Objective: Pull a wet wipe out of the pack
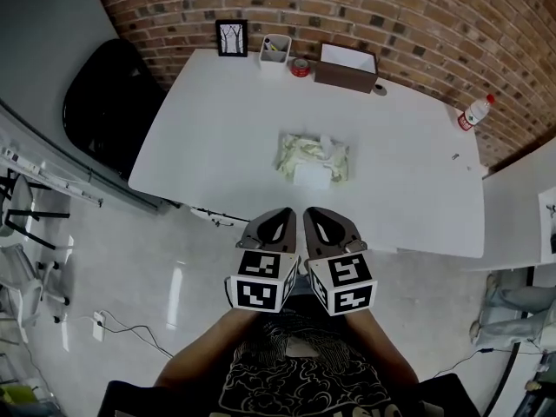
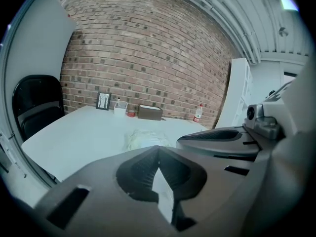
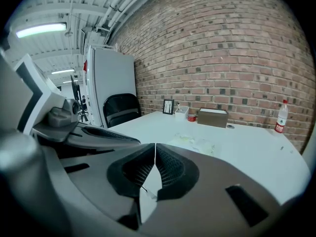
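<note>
The wet wipe pack (image 1: 313, 157), pale green and white with a wipe poking up from its top, lies in the middle of the white table (image 1: 226, 120). It shows faintly past the jaws in the left gripper view (image 2: 143, 138) and in the right gripper view (image 3: 195, 143). My left gripper (image 1: 287, 210) and right gripper (image 1: 307, 210) hang side by side over the floor, short of the table's near edge, a good way from the pack. Both have their jaw tips touching and hold nothing.
Along the table's far edge stand a framed picture (image 1: 232, 37), a white holder (image 1: 275, 53), a red tape roll (image 1: 300, 68) and a brown box (image 1: 347, 68). A water bottle (image 1: 474, 112) stands at the far right. A black chair (image 1: 113, 102) sits left of the table.
</note>
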Available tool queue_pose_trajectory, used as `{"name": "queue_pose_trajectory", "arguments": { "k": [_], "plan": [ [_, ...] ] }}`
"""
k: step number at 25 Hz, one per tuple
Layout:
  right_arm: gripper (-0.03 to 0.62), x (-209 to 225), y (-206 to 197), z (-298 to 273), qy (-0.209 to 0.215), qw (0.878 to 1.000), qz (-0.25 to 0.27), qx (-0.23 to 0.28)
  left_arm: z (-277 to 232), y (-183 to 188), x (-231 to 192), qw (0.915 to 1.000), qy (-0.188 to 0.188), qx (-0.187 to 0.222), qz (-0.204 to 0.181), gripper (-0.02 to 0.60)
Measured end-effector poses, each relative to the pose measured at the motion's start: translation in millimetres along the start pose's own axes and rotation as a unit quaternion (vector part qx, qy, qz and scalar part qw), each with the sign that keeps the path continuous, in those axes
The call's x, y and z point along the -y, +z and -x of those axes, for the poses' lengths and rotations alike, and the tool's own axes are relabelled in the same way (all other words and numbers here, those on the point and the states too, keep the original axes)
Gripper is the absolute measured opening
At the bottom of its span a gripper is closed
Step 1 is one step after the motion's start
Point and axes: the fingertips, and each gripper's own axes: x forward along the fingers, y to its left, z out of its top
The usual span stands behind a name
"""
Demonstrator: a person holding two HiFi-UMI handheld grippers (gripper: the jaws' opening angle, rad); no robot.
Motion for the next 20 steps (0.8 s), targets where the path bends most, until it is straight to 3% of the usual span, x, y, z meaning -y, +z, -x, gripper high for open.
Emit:
{"name": "queue_pose_trajectory", "arguments": {
  "k": [20],
  "plan": [
    [0.020, 86, 18, -98, -0.029, 0.998, 0.011, -0.063, -119, 38, -33, 0.9979, -0.051, -0.039, -0.010, 0.012]
  ]
}}
